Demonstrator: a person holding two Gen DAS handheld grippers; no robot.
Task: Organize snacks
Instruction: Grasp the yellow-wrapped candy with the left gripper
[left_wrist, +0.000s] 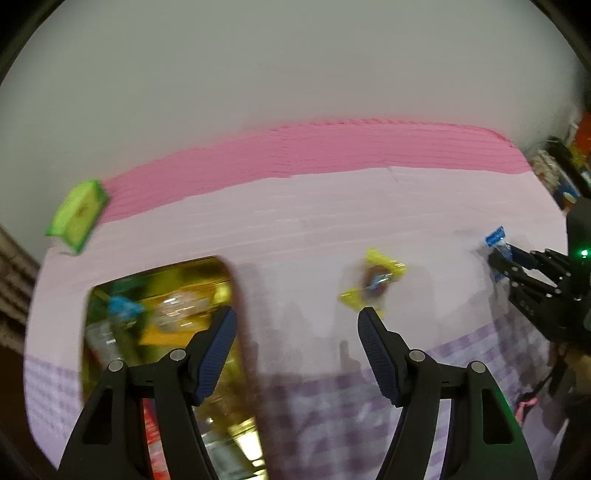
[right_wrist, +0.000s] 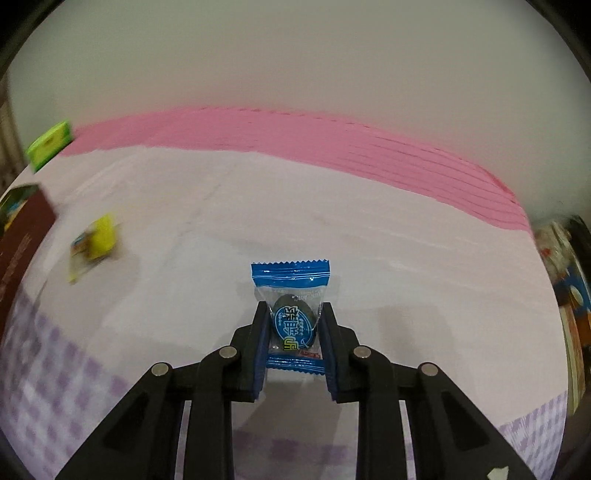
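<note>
Pink cloth covers the desk (right_wrist: 332, 229), with a darker pink strip at the far edge and purple checks at the near edge. Behind it is a plain pale wall.

The right hand-held gripper (right_wrist: 291, 325) is clamped on a blue candy packet (right_wrist: 291, 295). Its 2 blue pads press on both sides of the packet, and the top of the packet sticks out past the fingertips. In the left view, the same packet (left_wrist: 496, 240) shows at the tip of the right hand-held gripper, far to the right.

The left hand-held gripper (left_wrist: 297, 321) has its 2 fingers spread wide apart, with nothing between them. It hangs over the desk. Just past its right finger lies a yellow candy packet (left_wrist: 373, 280) on the cloth. It looks blurry.

Under the left finger is a shiny gold box (left_wrist: 192, 291) with more snacks inside. They are too blurry to name.

A green packet (left_wrist: 79, 212) sits near the far left corner of the desk, well apart from the rest.
</note>
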